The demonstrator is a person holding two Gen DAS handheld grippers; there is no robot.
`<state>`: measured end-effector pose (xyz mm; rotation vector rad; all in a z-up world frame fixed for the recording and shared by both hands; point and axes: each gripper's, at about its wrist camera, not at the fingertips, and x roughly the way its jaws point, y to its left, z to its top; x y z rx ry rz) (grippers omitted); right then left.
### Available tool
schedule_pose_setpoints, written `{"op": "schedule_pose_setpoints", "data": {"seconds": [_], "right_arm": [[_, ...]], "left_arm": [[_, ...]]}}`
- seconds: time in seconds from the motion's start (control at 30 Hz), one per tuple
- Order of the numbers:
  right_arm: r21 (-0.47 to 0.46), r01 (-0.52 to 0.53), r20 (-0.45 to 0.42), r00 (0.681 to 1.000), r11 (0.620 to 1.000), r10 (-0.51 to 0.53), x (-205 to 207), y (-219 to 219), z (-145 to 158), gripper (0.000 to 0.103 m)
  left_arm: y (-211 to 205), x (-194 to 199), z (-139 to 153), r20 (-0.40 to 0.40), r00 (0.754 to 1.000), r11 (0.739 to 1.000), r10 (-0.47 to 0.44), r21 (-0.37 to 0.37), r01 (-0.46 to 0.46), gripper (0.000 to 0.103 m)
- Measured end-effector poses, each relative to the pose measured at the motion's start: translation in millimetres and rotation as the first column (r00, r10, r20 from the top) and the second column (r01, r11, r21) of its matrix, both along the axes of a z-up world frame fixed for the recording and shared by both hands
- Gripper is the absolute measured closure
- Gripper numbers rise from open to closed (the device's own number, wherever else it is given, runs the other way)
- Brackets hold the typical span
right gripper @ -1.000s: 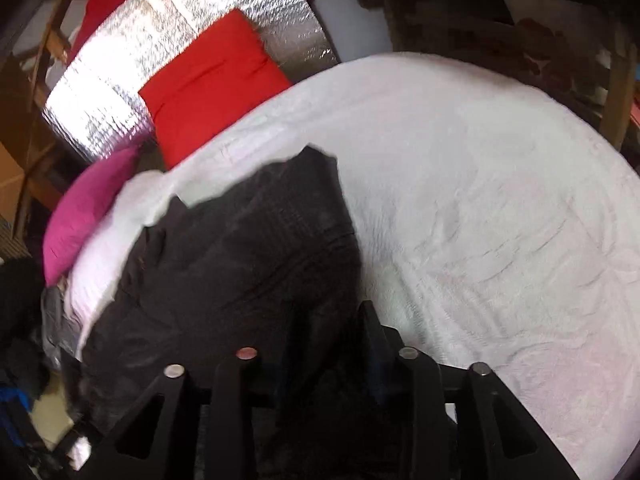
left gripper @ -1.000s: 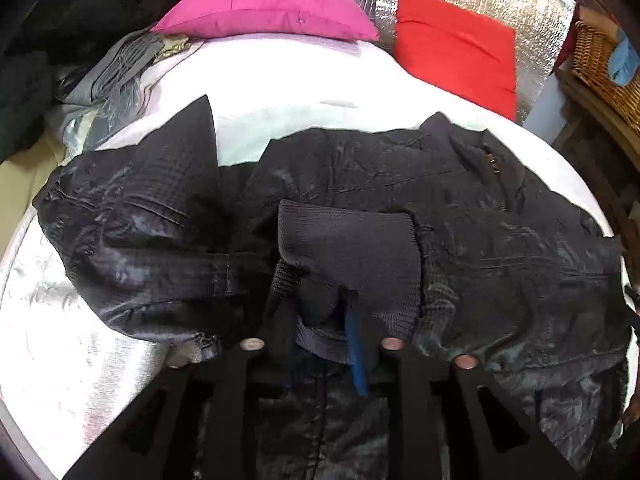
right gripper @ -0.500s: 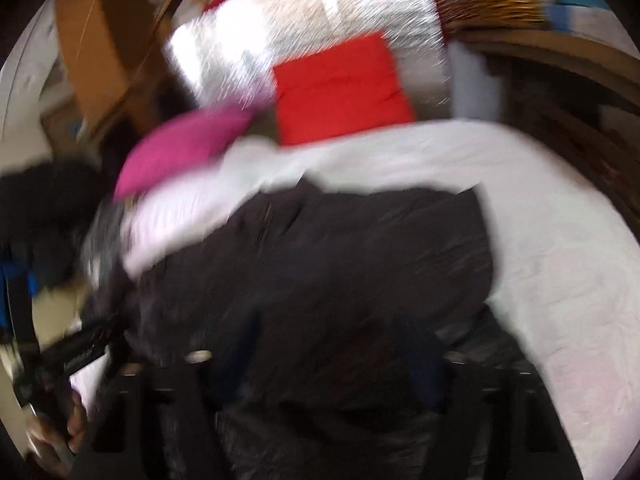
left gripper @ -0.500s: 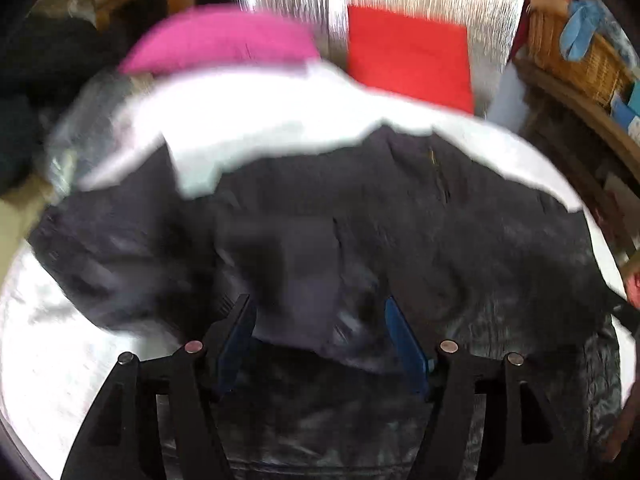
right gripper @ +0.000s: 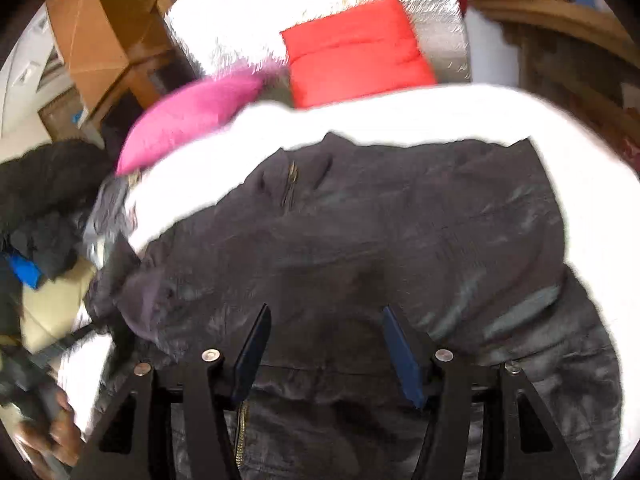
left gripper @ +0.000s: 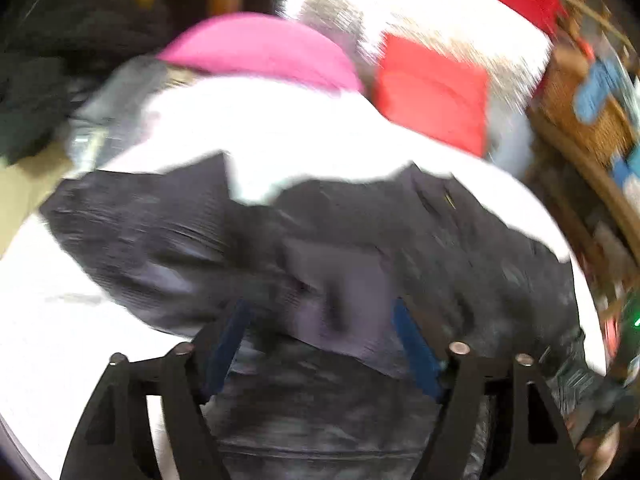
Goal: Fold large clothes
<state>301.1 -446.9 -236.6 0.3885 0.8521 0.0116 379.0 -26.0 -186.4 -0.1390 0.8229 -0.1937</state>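
Black quilted jacket [left gripper: 460, 248] lies spread on the white bed [left gripper: 280, 128]; the left gripper [left gripper: 320, 344] has just opened, dropping the ribbed cuff [left gripper: 340, 300] onto it, the right gripper [right gripper: 326, 344] hovering spread and empty.

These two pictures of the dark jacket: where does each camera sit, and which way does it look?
Left wrist view: on the left claw, angled down over the jacket's ribbed cuff; its open fingers have just spread.
Right wrist view: on the right claw, angled down at the jacket; open fingers, a hand at lower left.
Both share the jacket, pink pillow, red pillow and white bed.
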Motion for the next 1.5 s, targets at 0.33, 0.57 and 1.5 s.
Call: {"op": "schedule_pose_setpoints", "data": {"seconds": [0.33, 0.57, 1.5], "right_arm": [[0.007, -0.024, 0.054, 0.998, 1.0, 0.024, -6, 13, 12, 0.04], [0.012, -0.067, 0.056, 0.996, 0.998, 0.066, 9, 26, 7, 0.04], [0.086, 0.016, 0.076, 0.997, 0.996, -0.023, 14, -1, 9, 0.04]], "left_arm": [[212, 38, -32, -0.15, 0.867, 0.868, 0.475, -0.083, -0.49, 0.02], [258, 72, -78, -0.273, 0.825, 0.803, 0.495, -0.219, -0.555, 0.027], [145, 102, 0, -0.01, 0.925, 0.915, 0.379, -0.147, -0.376, 0.098]]}}
